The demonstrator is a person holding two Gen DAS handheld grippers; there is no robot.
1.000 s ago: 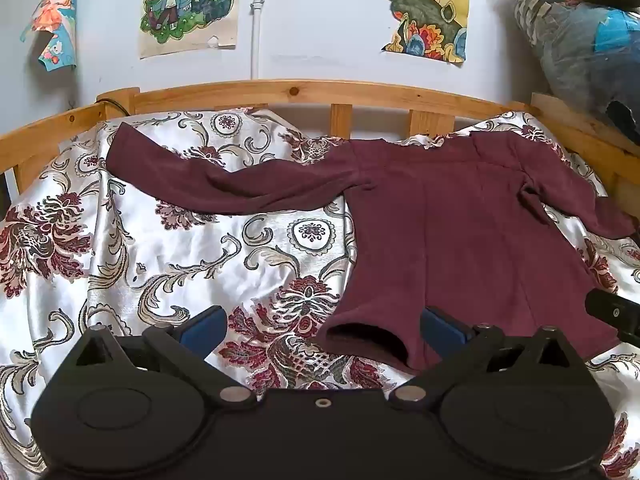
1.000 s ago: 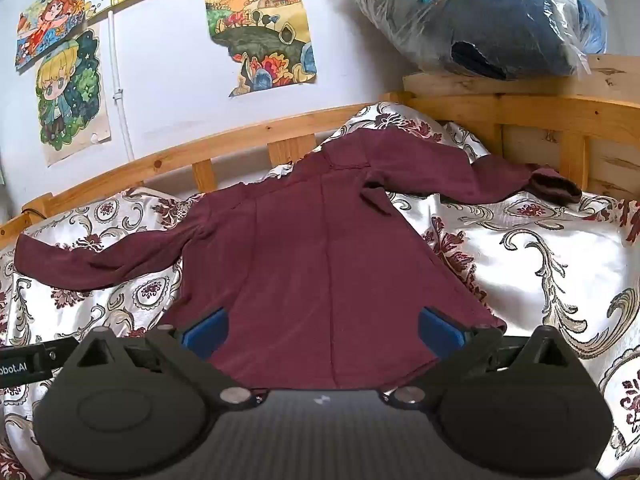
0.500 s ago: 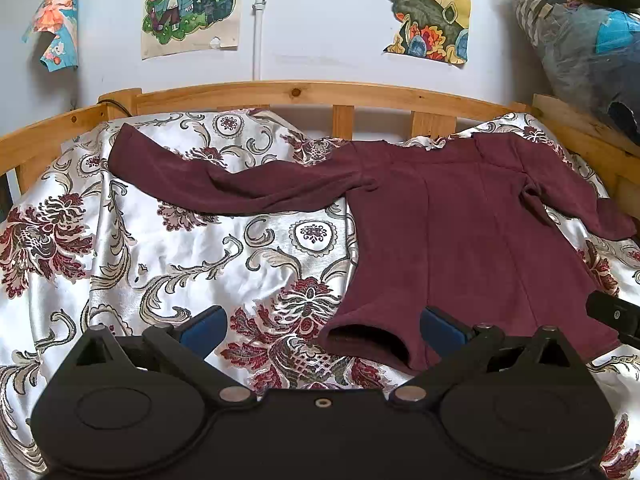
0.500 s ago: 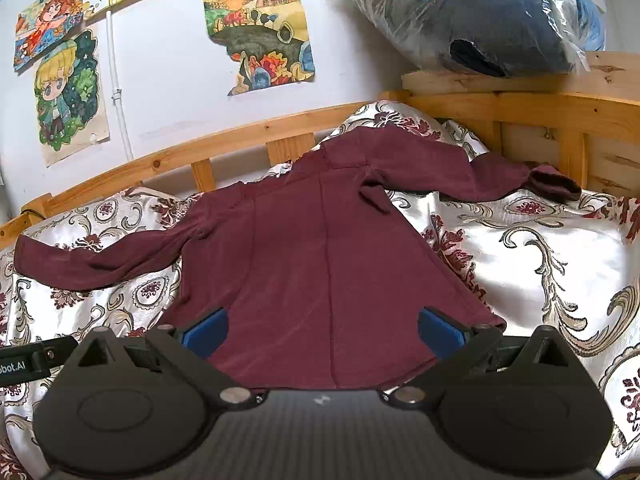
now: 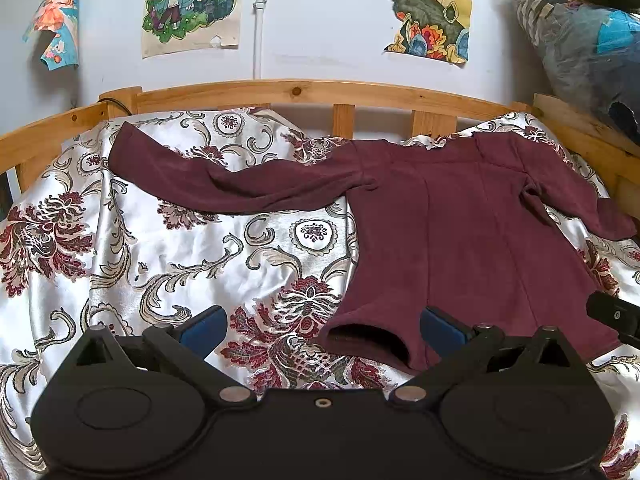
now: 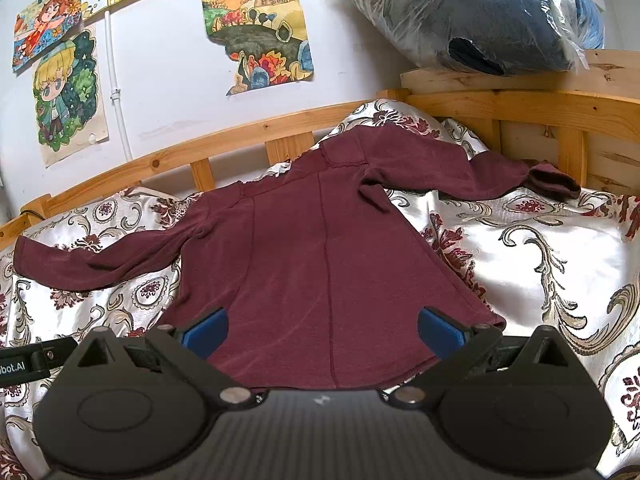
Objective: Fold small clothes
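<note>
A small maroon long-sleeved top (image 5: 460,240) lies flat on the patterned satin bedspread (image 5: 192,256), both sleeves spread sideways; it also shows in the right wrist view (image 6: 316,264). My left gripper (image 5: 322,326) is open and empty, hovering over the near left hem corner. My right gripper (image 6: 322,330) is open and empty, its blue pads straddling the near hem of the top. The right gripper's body shows at the right edge of the left wrist view (image 5: 614,314).
A wooden rail (image 5: 320,92) runs along the far side of the bed and another (image 6: 560,104) along the right side. A plastic-wrapped dark bundle (image 6: 480,16) sits on the right rail. Posters (image 5: 192,4) hang on the white wall.
Both grippers have drifted slightly back and up from the top. The garment has not moved and both stay open.
</note>
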